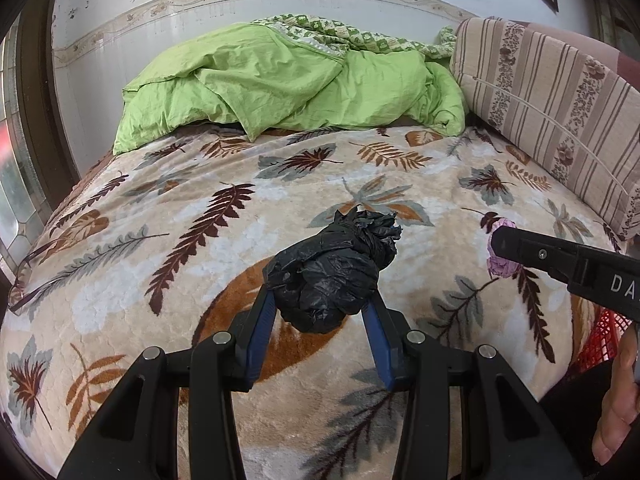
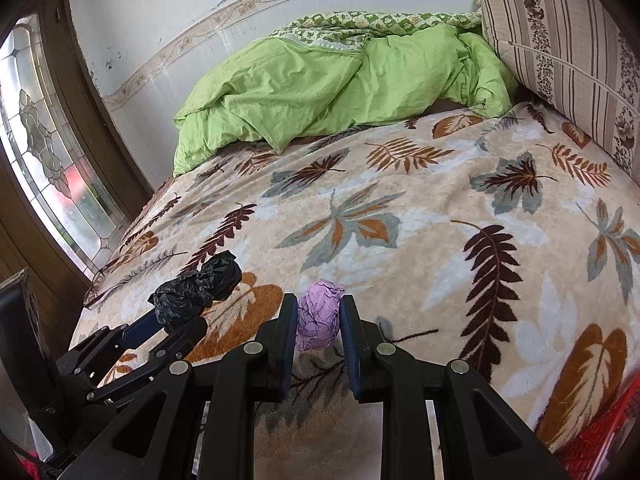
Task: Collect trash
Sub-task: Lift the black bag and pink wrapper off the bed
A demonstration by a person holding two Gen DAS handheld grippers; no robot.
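With both pieces gripped, your left gripper [image 1: 322,308] has its jaws clenched on the knotted black plastic bag [image 1: 332,276], your right gripper [image 2: 319,322] on the crumpled purple paper ball [image 2: 318,320], just above the bed's leaf-print blanket [image 2: 440,220]. Next, probably carry both to the red basket [image 2: 600,436].

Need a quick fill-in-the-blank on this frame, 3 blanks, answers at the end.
1. The left gripper is shut on a crumpled ____ plastic bag.
2. The right gripper is shut on a crumpled ball of ____ paper.
3. The rumpled quilt at the far end of the leaf-patterned blanket is ____.

Missing words: black; purple; green
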